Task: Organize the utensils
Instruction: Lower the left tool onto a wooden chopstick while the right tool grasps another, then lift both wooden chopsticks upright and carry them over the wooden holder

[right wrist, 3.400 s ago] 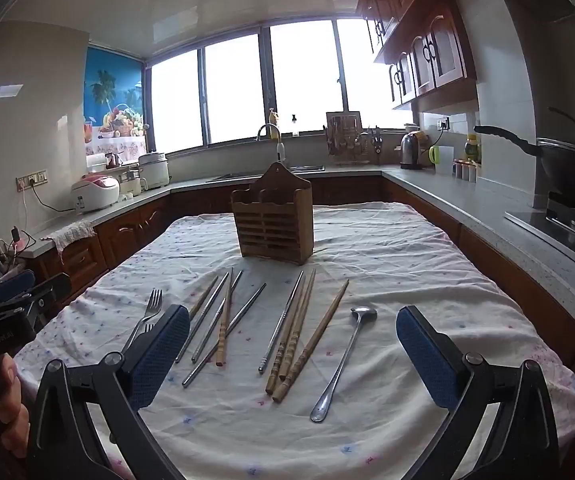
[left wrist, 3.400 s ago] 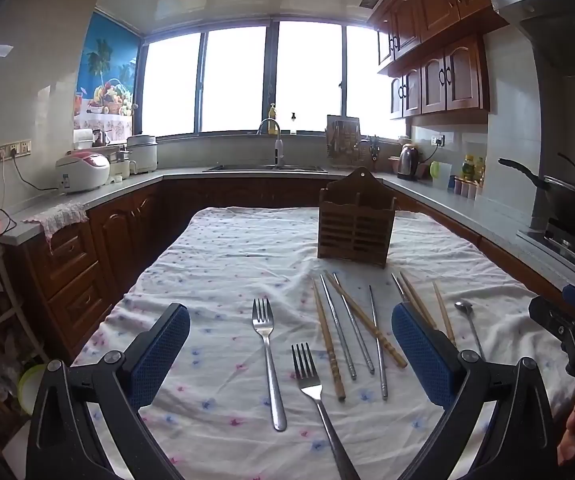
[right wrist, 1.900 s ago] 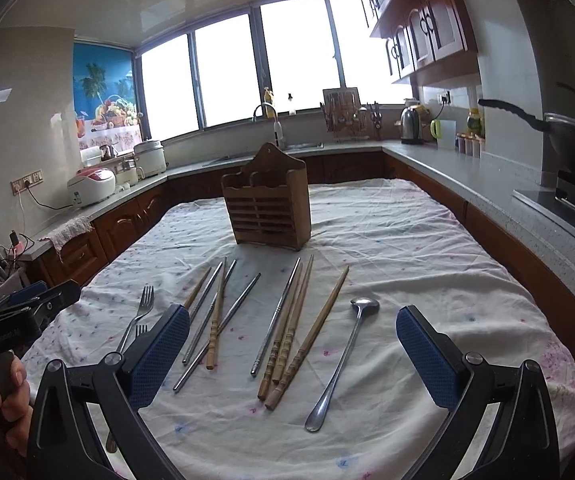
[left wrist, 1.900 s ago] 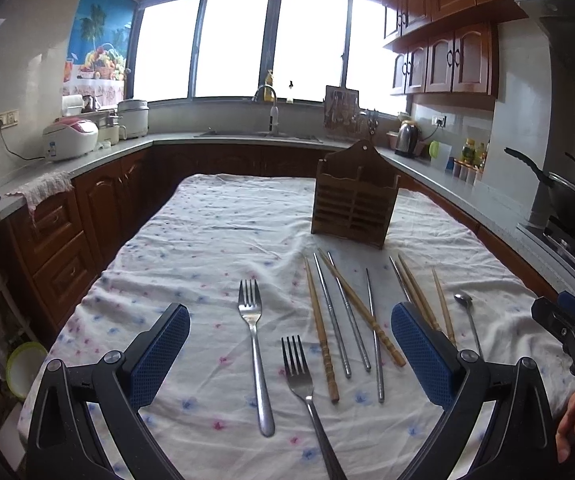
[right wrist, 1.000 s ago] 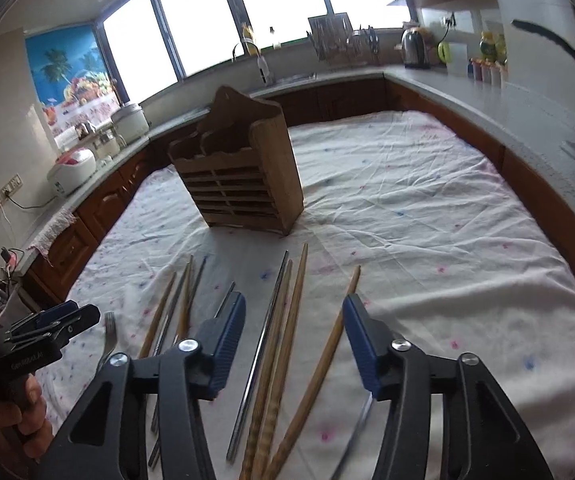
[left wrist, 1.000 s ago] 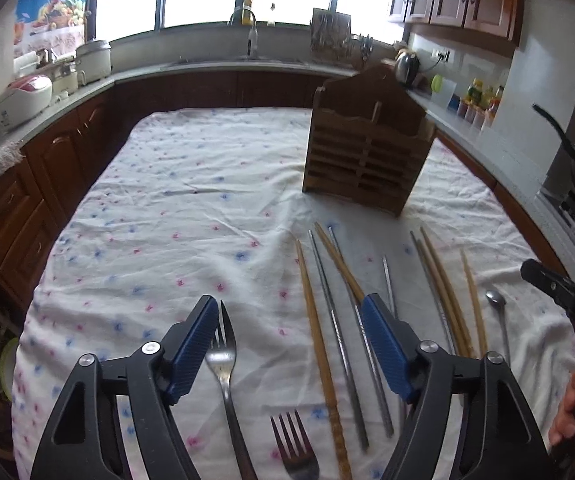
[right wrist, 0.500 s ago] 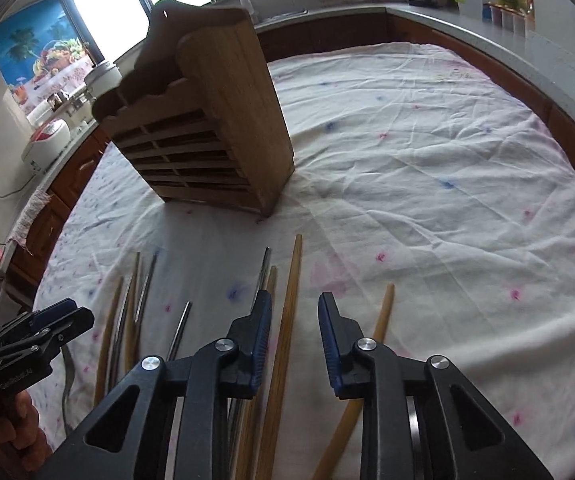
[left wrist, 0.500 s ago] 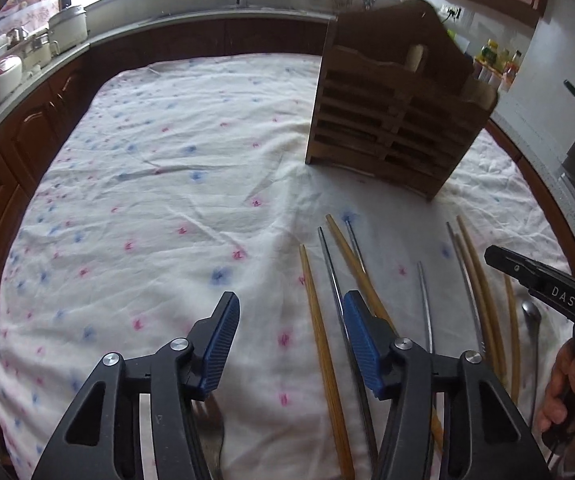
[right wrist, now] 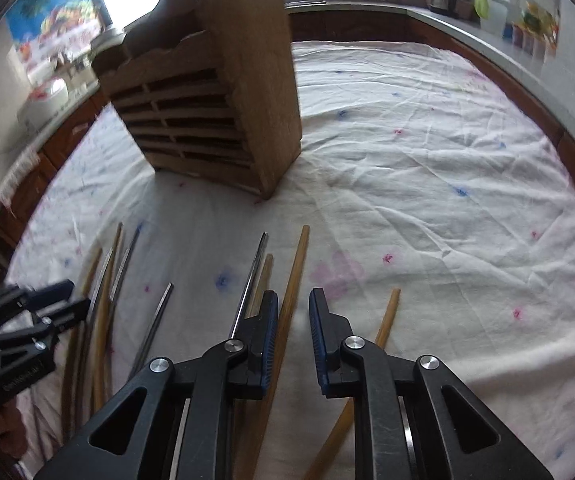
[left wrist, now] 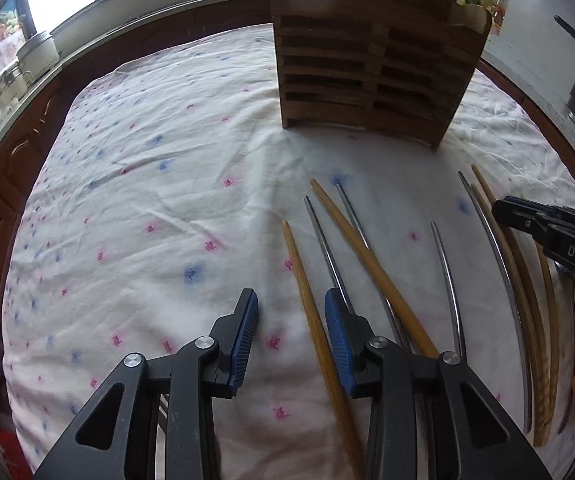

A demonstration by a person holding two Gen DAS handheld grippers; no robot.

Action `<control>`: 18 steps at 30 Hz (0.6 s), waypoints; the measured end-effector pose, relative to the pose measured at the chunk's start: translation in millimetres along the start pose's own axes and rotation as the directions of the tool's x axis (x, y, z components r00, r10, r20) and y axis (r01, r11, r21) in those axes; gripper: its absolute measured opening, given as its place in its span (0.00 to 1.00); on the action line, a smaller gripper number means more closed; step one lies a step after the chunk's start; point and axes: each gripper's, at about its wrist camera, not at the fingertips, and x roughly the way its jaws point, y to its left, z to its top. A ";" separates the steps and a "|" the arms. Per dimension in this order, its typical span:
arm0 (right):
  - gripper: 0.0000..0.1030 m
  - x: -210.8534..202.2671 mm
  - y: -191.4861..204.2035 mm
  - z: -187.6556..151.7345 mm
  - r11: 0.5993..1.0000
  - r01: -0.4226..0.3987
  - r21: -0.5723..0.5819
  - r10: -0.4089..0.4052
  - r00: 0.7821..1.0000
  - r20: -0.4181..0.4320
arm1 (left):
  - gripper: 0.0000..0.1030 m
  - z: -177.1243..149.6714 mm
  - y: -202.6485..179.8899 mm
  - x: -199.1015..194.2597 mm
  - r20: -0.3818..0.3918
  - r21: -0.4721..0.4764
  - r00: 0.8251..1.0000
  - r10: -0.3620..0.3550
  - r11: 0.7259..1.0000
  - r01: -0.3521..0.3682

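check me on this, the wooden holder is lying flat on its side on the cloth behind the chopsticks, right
Not quite. The wooden holder is standing upright on the cloth, not lying on its side; the left wrist view shows its base flat on the fabric. It does sit behind the chopsticks, as you said.

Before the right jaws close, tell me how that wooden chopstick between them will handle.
The wooden chopstick looks thin and stiff, so it should lift without bending. It lies flat on the soft wrinkled tablecloth, so the right gripper may pinch cloth too. Gripped off-centre, it probably tilts.
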 end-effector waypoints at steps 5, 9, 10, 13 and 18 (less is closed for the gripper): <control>0.16 2.9 11.7 -0.5 0.997 0.052 -0.059 -0.051 0.998 0.022 | 0.17 4.2 -5.9 0.0 0.014 0.007 0.999 -0.037 0.999 0.037; 0.08 0.9 6.9 -0.8 1.000 0.014 -0.025 -0.013 0.999 0.030 | 0.07 0.0 -11.8 -2.6 0.037 0.002 0.997 -0.071 0.997 0.071; 0.07 0.3 2.4 0.2 1.000 -0.022 0.005 0.022 0.999 0.025 | 0.06 -0.7 -12.0 -3.2 0.040 0.002 0.997 -0.073 0.997 0.073; 0.06 -6.0 -7.6 0.6 0.992 -0.098 0.076 0.095 0.995 0.037 | 0.06 -0.6 -6.2 -6.9 0.033 -0.032 0.993 -0.109 0.993 0.110; 0.06 -32.7 -8.4 -1.9 0.983 -0.160 0.094 0.152 0.985 0.086 | 0.06 -1.5 2.5 -25.0 0.070 -0.061 0.988 -0.138 0.988 0.142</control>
